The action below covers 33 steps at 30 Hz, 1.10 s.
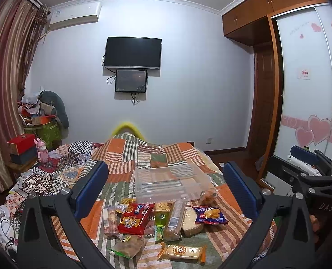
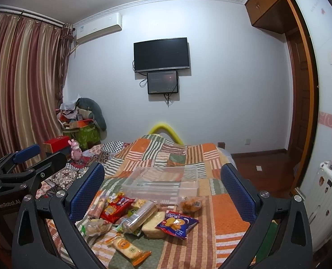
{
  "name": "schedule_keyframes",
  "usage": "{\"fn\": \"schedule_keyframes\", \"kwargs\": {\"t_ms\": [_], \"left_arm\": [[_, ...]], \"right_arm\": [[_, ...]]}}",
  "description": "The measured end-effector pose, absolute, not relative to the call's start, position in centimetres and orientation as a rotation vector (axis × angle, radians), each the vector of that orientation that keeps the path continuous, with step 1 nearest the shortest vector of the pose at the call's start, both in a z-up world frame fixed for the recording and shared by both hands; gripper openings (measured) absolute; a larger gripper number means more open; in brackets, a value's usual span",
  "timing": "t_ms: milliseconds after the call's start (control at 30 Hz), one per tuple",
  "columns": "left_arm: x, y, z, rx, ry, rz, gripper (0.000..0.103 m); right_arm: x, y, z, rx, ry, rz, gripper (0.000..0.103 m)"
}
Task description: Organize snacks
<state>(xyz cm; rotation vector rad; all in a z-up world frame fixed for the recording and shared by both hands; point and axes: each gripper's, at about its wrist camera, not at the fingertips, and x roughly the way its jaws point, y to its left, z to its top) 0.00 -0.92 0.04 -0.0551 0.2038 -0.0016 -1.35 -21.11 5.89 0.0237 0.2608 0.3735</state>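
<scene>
- The snacks (image 1: pixel 163 222) lie in a loose heap on the bed (image 1: pixel 125 154), just in front of a clear bin (image 1: pixel 163 185).
- The bin is empty, and its long axis runs left to right across the quilt.
- A red bag (image 1: pixel 134 218) lies flat, its print upside down in the left wrist view.
- A clear cracker sleeve (image 1: pixel 174 219) lies with its length pointing away toward the bin.
- A blue chip bag (image 2: pixel 177 223) lies to the right of the heap.
- An orange-ended bar (image 2: pixel 127 247) lies nearest, angled.
- The left hand-held gripper (image 1: pixel 166 190) has its jaws spread wide, holding nothing.
- The right hand-held gripper (image 2: pixel 162 190) is likewise agape and empty.
</scene>
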Motion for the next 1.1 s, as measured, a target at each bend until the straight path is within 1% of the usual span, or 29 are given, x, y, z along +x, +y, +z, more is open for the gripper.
{"fn": "schedule_keyframes", "kwargs": {"t_ms": [533,633,700,833,900,967,1100], "left_arm": [[0.5,-0.7,-0.7,-0.049,0.216,-0.008,0.103],[0.9,-0.4,-1.1,-0.049,0.227,-0.005,0.098],[1.4,-0.1,-1.5,-0.045,0.249,-0.005,0.090],[2.7,0.9,-2.8,-0.043,0.309,-0.008,0.087],[3.5,1.5,-3.7,-0.044,0.346,-0.007,0.082],[4.2,2.3,-4.7,-0.039,0.392,-0.011,0.082],[6.0,3.5,-7.2,-0.013,0.482,0.001,0.082]], "right_arm": [[-0.8,-20.7,5.2,0.011,0.275,0.392,0.103],[-0.2,-20.5,4.5,0.005,0.299,0.383,0.103],[0.2,-20.6,4.1,0.013,0.321,0.391,0.103],[1.2,-20.9,3.0,0.027,0.368,0.403,0.096],[1.6,-21.0,2.4,0.022,0.391,0.404,0.093],[2.1,-21.0,1.7,0.007,0.416,0.397,0.090],[3.2,-21.0,0.1,-0.011,0.485,0.389,0.089]]}}
